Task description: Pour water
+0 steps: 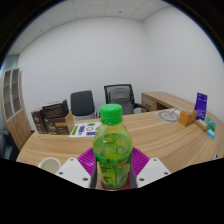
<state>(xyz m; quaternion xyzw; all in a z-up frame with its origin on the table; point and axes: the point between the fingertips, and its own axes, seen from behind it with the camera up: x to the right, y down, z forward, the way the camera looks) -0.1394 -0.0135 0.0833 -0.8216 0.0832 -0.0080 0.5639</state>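
- Clearly, the gripper [113,176] is clenched on a green plastic bottle [112,150], both magenta pads [87,164] pressing its labelled midsection; the bottle stands upright between the fingers, its green cap [112,113] on.
- Judging by its look, the bottle is thin-walled and smooth, so it may flex or slip; its weight depends on fill, which I cannot tell.
- Holding at the labelled waist seems sound for tipping.
- Beyond it, the wooden table [150,135] offers open surface; a white cup [50,163] sits near the left, papers [86,129] lie further off, and small items [190,118] cluster well apart at right.
- Office chairs [100,100] stand behind the far edge.
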